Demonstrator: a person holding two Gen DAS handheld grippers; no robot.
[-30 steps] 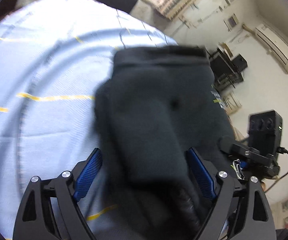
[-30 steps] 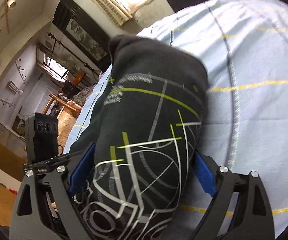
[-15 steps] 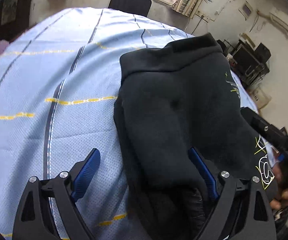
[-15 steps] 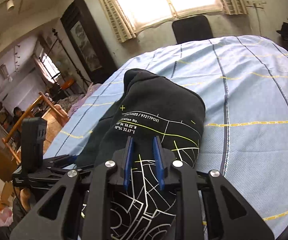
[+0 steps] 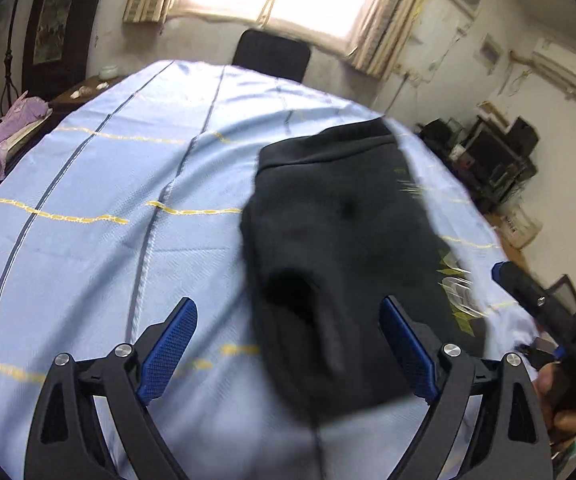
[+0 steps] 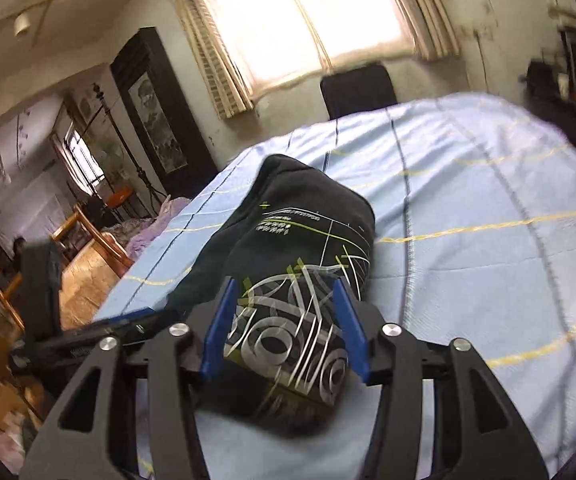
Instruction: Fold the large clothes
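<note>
Garment: folded black sweatshirt (image 6: 303, 248) lying on blue striped bedsheet (image 6: 487, 248) | left gripper (image 5: 288, 344): jaws wide, pads clear of cloth | right gripper (image 6: 284, 320): jaws opening, printed end between blue pads, grip not evident

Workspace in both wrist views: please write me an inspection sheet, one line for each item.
Surface: light blue sheet with dark and yellow stripes, spread mostly flat.
Job's things: dark folded garment with a line print lies on the sheet.
Clutter: purple cloth lies beside the sheet's far left edge.
Grippers: left gripper open, the garment's near end between its fingers without contact; right gripper is opening, the printed end of the garment between its fingers, pads not pressing as far as can be seen.
Cables: nothing seen clearly.
Surroundings: bright window, black chair behind the sheet, shelf of equipment on the right, wooden furniture on the left.
</note>
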